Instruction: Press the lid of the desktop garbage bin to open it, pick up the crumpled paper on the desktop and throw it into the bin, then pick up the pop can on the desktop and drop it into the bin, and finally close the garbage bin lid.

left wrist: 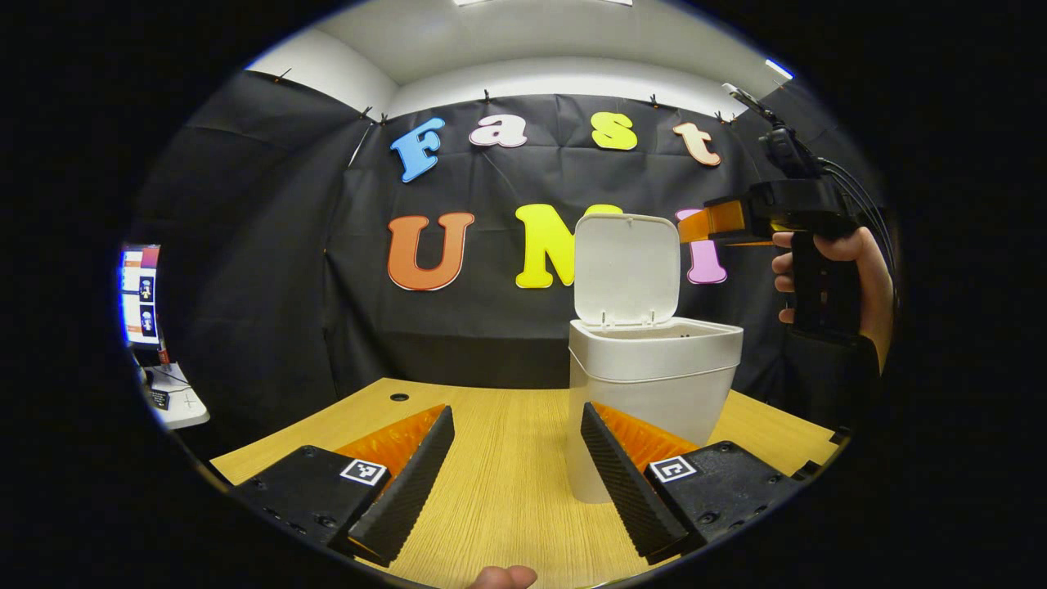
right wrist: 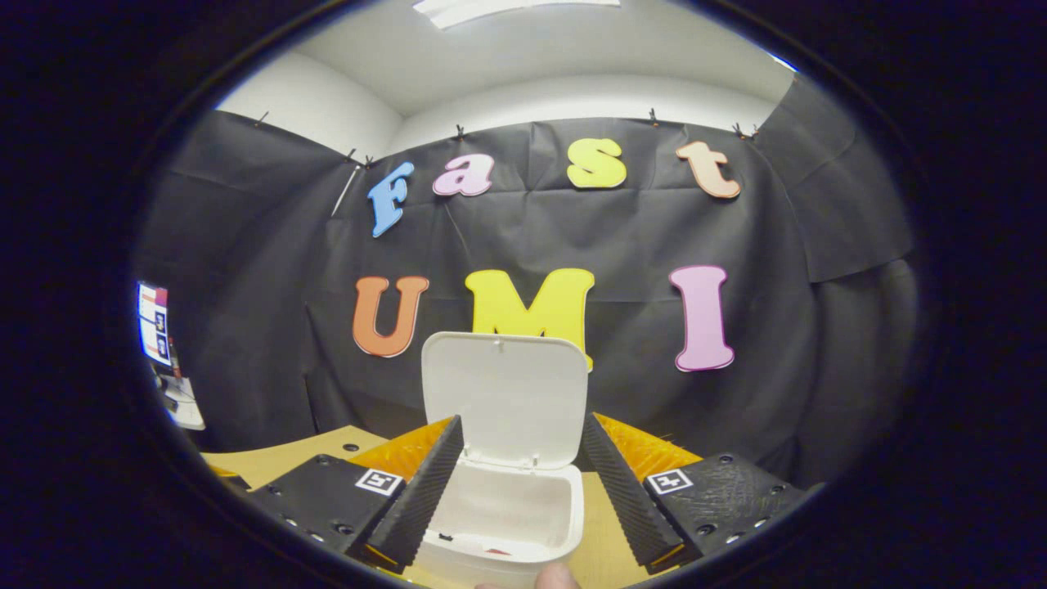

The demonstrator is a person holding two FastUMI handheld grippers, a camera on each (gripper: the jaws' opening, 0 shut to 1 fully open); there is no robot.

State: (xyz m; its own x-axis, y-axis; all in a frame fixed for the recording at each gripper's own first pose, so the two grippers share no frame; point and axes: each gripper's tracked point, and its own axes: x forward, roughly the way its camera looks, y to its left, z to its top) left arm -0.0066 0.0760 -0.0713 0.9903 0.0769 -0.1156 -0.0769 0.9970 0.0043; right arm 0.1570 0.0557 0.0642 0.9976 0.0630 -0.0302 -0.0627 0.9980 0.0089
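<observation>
The bin's [right wrist: 499, 523] contents are mostly hidden; its front rim is cut off.

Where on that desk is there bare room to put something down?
The wooden desk is bare left of the white bin, back toward the small round hole near the far edge. The bin's side is crowded: its lid stands open, the right gripper beside it.

Worktop [left wrist: 499, 483]: light wood-grain surface, small round cable hole [left wrist: 399, 397] near its far-left edge. White garbage bin [left wrist: 654, 384] stands upright on it, right of centre in the left gripper view, base flat on the wood, lid [left wrist: 626, 270] hinged up at the back. In the right gripper view, bare worktop shows left and right of the bin.
</observation>
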